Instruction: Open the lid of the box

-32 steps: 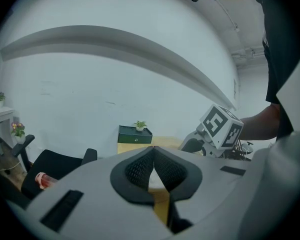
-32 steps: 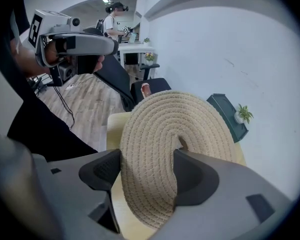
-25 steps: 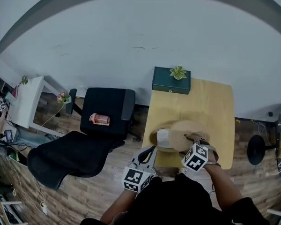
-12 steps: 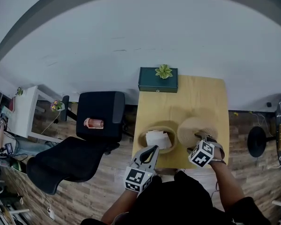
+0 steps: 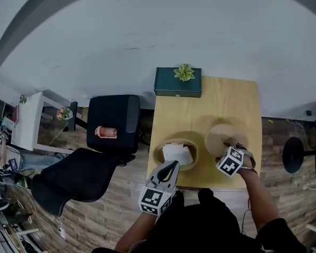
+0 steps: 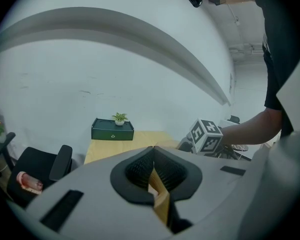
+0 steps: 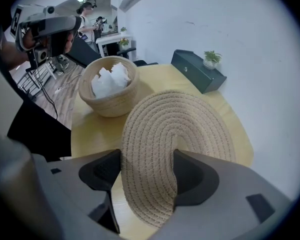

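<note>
Woven lid (image 7: pixel 180 134) is pinched at its near rim by the right gripper (image 7: pixel 147 176) and tilted down over the wooden table (image 5: pixel 226 99). The left gripper (image 6: pixel 152 171) is pressed together, empty. The open woven basket (image 7: pixel 108 104) lies beyond, to the lid's left.

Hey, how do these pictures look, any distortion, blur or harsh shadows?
Head view: strong fisheye, the wall's upper edge bows into an arc; light is even, with a soft shadow by the woven lid on the table. Left gripper view: dark round vignette; the green box is small but clear. Right gripper view: the lid's weave is crisp, the basket sharp, no glare.
</note>
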`<state>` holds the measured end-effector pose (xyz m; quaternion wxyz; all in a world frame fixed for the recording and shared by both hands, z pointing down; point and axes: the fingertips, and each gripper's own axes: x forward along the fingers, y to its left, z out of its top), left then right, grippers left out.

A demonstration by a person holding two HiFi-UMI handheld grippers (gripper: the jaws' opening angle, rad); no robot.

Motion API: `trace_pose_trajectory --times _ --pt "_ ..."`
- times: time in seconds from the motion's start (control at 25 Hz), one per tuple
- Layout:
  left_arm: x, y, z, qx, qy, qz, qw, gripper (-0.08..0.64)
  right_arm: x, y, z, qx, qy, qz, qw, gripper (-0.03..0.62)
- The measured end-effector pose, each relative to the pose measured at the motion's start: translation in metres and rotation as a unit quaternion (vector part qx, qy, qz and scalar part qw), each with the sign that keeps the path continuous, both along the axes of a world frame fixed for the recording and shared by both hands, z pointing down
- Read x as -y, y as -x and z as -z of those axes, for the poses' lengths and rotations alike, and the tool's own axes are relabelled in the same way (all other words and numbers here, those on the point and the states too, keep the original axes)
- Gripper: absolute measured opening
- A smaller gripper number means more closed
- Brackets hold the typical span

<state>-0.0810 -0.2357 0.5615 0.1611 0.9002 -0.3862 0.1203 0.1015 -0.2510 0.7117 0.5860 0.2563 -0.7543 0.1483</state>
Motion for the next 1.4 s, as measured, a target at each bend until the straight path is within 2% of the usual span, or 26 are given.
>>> trace_pose_trajectory --times 0.4,0.8,0.96,1.12,1.4 --pt "0.011 0.002 0.001 0.004 0.006 0.033 0.9994 0.018 0.018 0.01 -0.037 0.01 0.03 0.037 0.999 0.348" --pt "0.011 -0.003 -0.006 0.011 0.012 0.035 0.9993 0.018 0.026 0.011 -0.051 0.034 0.055 0.038 0.997 0.351" --pt "0.011 -0.01 0.0 0.006 0.006 0.027 0.9996 0.018 0.031 0.011 -0.037 0.036 0.014 0.036 0.999 0.378" --pt "0.014 -0.011 0.009 -0.006 0.0 0.025 0.9997 0.018 0.042 0.019 0.001 0.068 -0.044 0.009 0.997 0.397" --pt "0.015 -0.011 0.028 -0.013 -0.023 0.02 0.9994 0.018 0.055 0.042 0.105 0.151 -0.167 -0.037 0.974 0.346"
